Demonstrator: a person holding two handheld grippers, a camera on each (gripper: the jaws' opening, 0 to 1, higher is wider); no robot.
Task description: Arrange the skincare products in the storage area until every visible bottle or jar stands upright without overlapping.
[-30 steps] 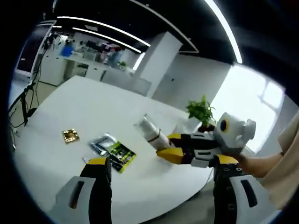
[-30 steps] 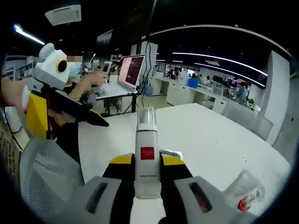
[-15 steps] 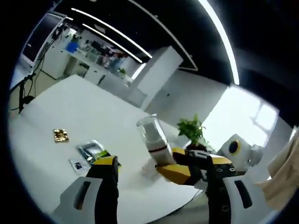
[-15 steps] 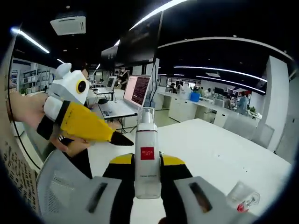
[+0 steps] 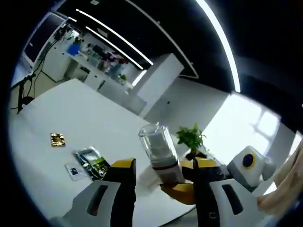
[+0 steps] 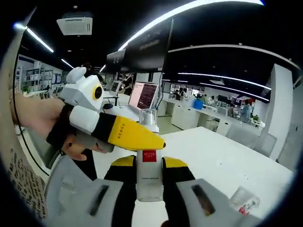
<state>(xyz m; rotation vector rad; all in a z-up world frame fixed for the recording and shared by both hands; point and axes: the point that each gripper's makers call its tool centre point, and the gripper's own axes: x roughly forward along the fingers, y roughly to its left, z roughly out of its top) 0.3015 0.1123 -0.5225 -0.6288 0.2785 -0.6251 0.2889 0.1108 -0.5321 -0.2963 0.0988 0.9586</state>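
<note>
Clamped in the right gripper (image 6: 149, 182), the bottle (image 6: 148, 161) bears a red label.

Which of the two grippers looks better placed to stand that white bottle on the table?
Probably the right gripper: its jaws already clamp the white bottle upright. The left gripper is open around its top.

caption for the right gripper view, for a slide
Right gripper clamps an upright white pump bottle above the white table as the left gripper reaches across it.
</note>
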